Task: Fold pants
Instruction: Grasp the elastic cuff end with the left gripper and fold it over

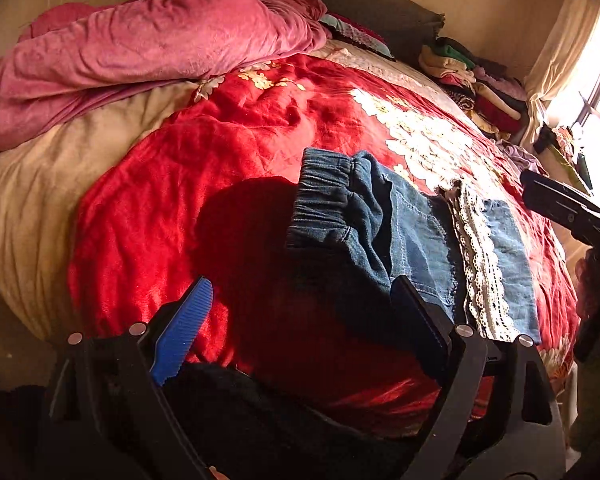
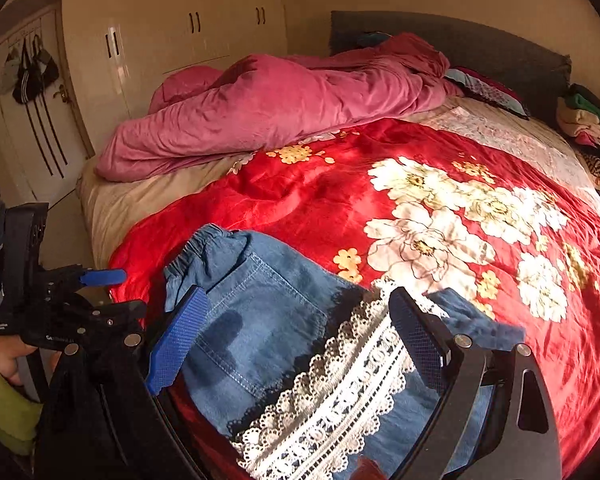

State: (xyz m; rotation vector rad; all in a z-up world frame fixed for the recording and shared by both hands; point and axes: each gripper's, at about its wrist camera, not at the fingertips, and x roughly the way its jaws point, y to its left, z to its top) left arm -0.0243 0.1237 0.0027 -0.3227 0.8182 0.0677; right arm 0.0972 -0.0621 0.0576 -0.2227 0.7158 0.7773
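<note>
Blue denim pants [image 1: 412,240] with an elastic waistband [image 1: 324,196] and a white lace band [image 1: 480,264] lie folded on the red floral blanket [image 1: 220,168]. My left gripper [image 1: 300,320] is open and empty, just in front of the pants' near left edge. In the right wrist view the pants [image 2: 260,320] and the lace band [image 2: 340,392] fill the foreground. My right gripper [image 2: 300,332] is open above them, holding nothing. The left gripper also shows at the left of the right wrist view [image 2: 96,292].
A crumpled pink duvet [image 2: 280,108] lies along the far left of the bed. A pile of folded clothes [image 1: 480,80] sits at the far right by the dark headboard [image 2: 480,48]. Cream wardrobes [image 2: 180,40] and a door stand to the left.
</note>
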